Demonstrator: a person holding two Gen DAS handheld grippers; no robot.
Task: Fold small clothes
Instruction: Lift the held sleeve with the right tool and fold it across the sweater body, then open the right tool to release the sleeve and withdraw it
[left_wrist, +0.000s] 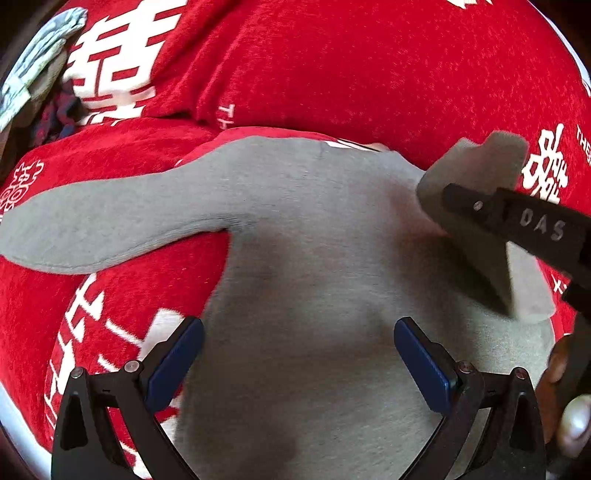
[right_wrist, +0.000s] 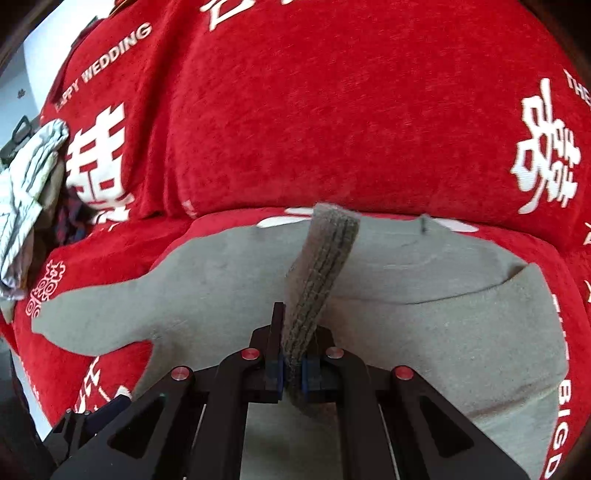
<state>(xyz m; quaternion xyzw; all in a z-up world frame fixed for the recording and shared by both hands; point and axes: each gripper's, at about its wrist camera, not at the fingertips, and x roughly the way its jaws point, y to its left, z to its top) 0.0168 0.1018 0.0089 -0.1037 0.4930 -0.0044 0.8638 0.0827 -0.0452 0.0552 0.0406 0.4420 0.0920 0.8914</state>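
Observation:
A small grey long-sleeved top (left_wrist: 314, 266) lies flat on a red sofa cover. Its left sleeve (left_wrist: 110, 221) stretches out to the left. My left gripper (left_wrist: 298, 332) is open and empty, hovering over the lower body of the top. My right gripper (right_wrist: 293, 365) is shut on the ribbed cuff of the right sleeve (right_wrist: 321, 273) and holds it lifted over the body of the top (right_wrist: 424, 332). In the left wrist view the right gripper's finger (left_wrist: 517, 221) comes in from the right with the folded sleeve (left_wrist: 476, 173) in it.
The red cover (left_wrist: 369, 74) with white characters drapes over the seat and backrest (right_wrist: 332, 110). A pile of other clothes, pale patterned and dark plaid, sits at the far left (left_wrist: 33, 74) and also shows in the right wrist view (right_wrist: 29, 192).

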